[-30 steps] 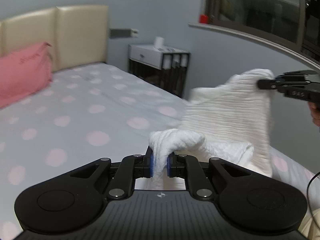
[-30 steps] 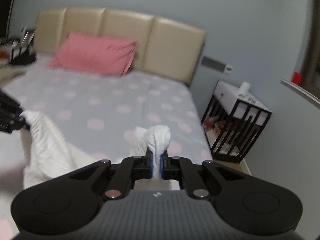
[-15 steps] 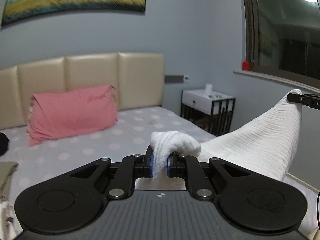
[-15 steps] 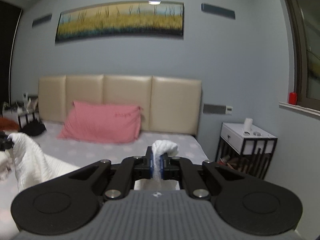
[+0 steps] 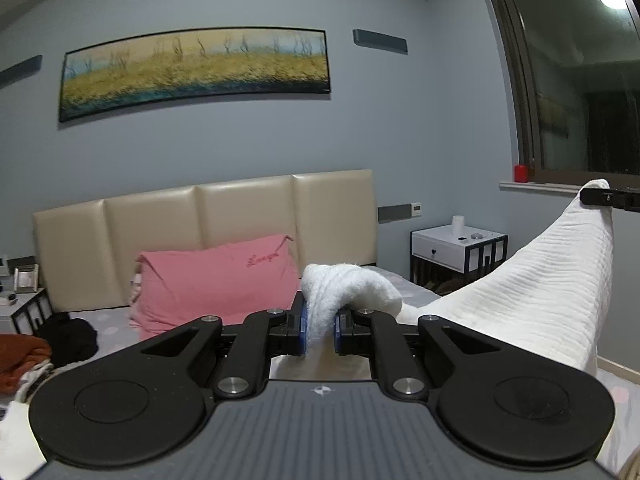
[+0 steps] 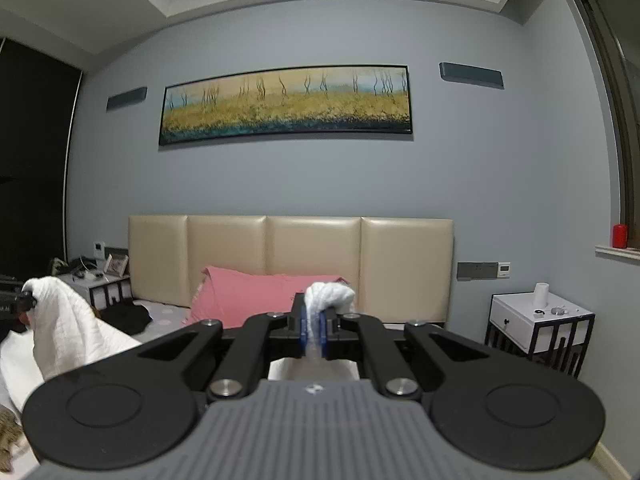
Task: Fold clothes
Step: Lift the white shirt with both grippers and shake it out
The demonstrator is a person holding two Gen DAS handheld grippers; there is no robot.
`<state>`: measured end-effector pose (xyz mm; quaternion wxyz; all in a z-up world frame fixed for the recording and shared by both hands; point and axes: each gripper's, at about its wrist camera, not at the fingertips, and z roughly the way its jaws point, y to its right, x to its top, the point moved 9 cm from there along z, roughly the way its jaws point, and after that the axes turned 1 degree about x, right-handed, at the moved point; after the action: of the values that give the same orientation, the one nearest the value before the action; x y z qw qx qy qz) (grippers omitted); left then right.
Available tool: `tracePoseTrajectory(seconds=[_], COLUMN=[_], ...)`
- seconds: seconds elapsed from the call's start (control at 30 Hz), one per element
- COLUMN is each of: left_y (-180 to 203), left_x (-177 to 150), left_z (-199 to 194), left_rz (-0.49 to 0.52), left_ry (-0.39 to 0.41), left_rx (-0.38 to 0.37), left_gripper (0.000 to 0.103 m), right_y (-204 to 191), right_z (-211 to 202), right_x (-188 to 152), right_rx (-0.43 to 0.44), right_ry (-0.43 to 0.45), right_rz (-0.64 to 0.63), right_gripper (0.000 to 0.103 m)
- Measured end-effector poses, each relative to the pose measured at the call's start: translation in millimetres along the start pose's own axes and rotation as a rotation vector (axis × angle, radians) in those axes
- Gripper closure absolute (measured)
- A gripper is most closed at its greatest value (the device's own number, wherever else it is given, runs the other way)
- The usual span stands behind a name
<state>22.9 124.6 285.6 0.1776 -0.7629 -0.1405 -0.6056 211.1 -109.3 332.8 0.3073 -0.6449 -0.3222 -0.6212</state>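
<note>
Bedroom count: one white ribbed garment [image 5: 532, 292], two grippers [image 5: 320, 330] [image 6: 315, 330], one pink pillow [image 5: 216, 280], one landscape painting [image 6: 286, 106], two nightstands [image 6: 540, 326] [image 6: 100, 288], one red candle [image 6: 619, 236].

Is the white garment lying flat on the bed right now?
No: the white garment hangs in the air, stretched between the left tool and the right tool, each pinching a bunched corner.

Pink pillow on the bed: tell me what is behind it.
Behind the pink pillow stands the beige padded headboard, against the blue-grey wall. The headboard's lower part is covered by the pillow, and the white garment in the right claw hides part of the pillow.
</note>
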Motion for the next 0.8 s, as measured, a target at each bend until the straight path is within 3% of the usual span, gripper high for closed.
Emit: tracePoseTrajectory(seconds=[0.23, 0.4, 0.57, 0.8], left_y=[-32.0, -54.3, -78.7, -105.3], left_x=[4.9, -13.7, -67.5, -169.7], left_z=[-47.2, -49.6, -12.2, 72.3], left_rz=[0.013, 0.034, 0.017, -0.034], left_ry=[-0.004, -0.057, -0.181, -0.388], left_rx=[0.077, 0.122, 0.142, 0.150], left_gripper=[0.093, 0.093, 0.093, 0.091], right_y=[-45.4, -72.9, -90.9, -98.3], right_z=[-25.6, -30.0, -0.1, 65.7], right_x=[14.3, -2.1, -57.0, -180.7], right_rx=[0.054, 0.054, 0.053, -0.004], right_ry=[-0.017, -0.043, -0.160, -0.386], right_rz=[0.036, 0.035, 0.036, 0.002], right_gripper=[0.096, 0.096, 0.096, 0.096])
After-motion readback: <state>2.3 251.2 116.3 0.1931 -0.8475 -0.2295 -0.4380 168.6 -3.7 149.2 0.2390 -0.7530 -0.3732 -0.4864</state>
